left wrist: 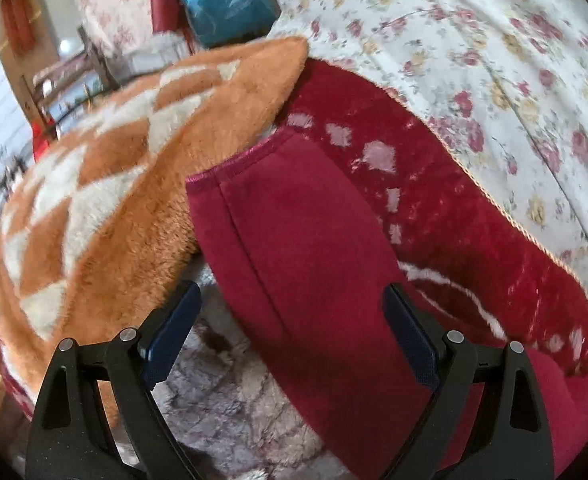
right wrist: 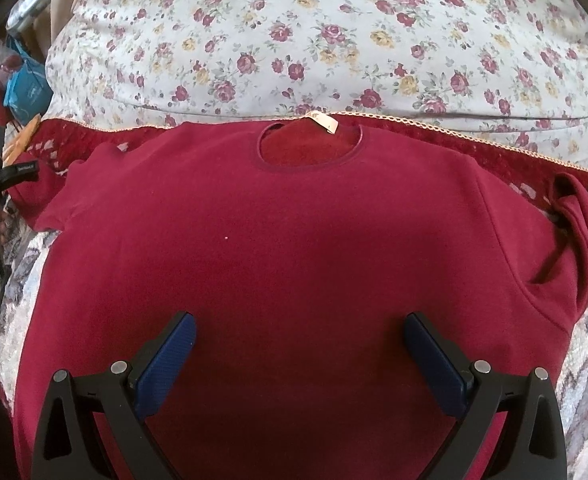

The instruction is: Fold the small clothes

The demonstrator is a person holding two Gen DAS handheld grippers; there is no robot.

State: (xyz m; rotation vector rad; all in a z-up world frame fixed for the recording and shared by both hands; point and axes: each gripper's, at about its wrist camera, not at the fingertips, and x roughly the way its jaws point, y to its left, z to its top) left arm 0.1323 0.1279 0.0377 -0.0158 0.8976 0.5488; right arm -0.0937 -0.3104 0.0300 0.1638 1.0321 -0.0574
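A dark red sweatshirt (right wrist: 294,240) lies spread flat, neckline with a small tag (right wrist: 321,121) at the far side. Its right sleeve (right wrist: 581,220) is bunched and twisted at the right. My right gripper (right wrist: 299,344) is open and hovers over the lower middle of the shirt. In the left wrist view my left gripper (left wrist: 292,320) is open around the shirt's left sleeve (left wrist: 294,240), whose cuff (left wrist: 238,162) points away. The left gripper (right wrist: 10,176) also shows in the right wrist view at the far left, held by a hand.
An orange and cream fuzzy pillow (left wrist: 106,184) lies against the left sleeve. A floral quilt (right wrist: 313,40) is piled behind the shirt. A red blanket (left wrist: 453,200) and a grey patterned cover (left wrist: 222,400) lie beneath. A blue bag (left wrist: 226,0) sits far back.
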